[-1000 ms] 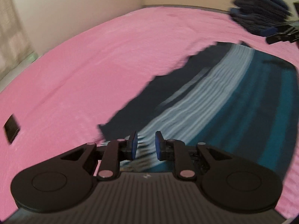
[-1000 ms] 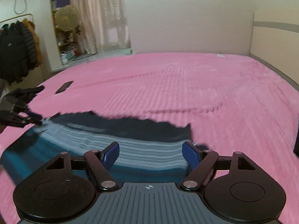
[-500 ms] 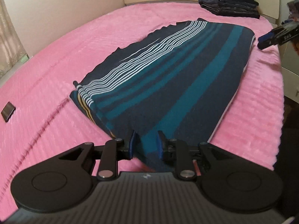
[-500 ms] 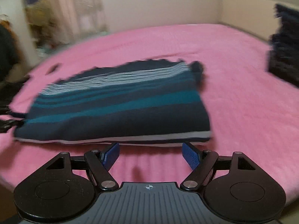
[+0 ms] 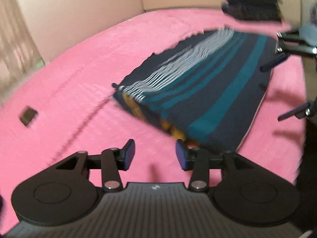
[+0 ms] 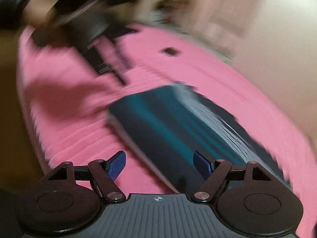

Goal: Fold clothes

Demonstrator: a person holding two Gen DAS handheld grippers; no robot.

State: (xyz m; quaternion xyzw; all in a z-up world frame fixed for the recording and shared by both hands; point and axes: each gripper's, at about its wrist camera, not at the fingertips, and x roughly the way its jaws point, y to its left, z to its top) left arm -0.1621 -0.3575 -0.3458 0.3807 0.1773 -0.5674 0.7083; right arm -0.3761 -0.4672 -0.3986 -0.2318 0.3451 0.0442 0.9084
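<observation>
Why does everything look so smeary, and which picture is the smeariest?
Right wrist view: smeariest; the folded navy and teal striped garment and pink bedspread streak from motion, while the right tool stays sharp. Left wrist view: milder blur, stripes readable, the dark stack of folded clothes fuzzy; straight edges bow from the fisheye.

Folded teal-striped garment lies flat on bedspread.

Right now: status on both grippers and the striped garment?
Left gripper open, empty. Right gripper open, empty, over the garment's edge. Striped garment folded flat on pink bed. Nothing in the way; right view blurred.
</observation>
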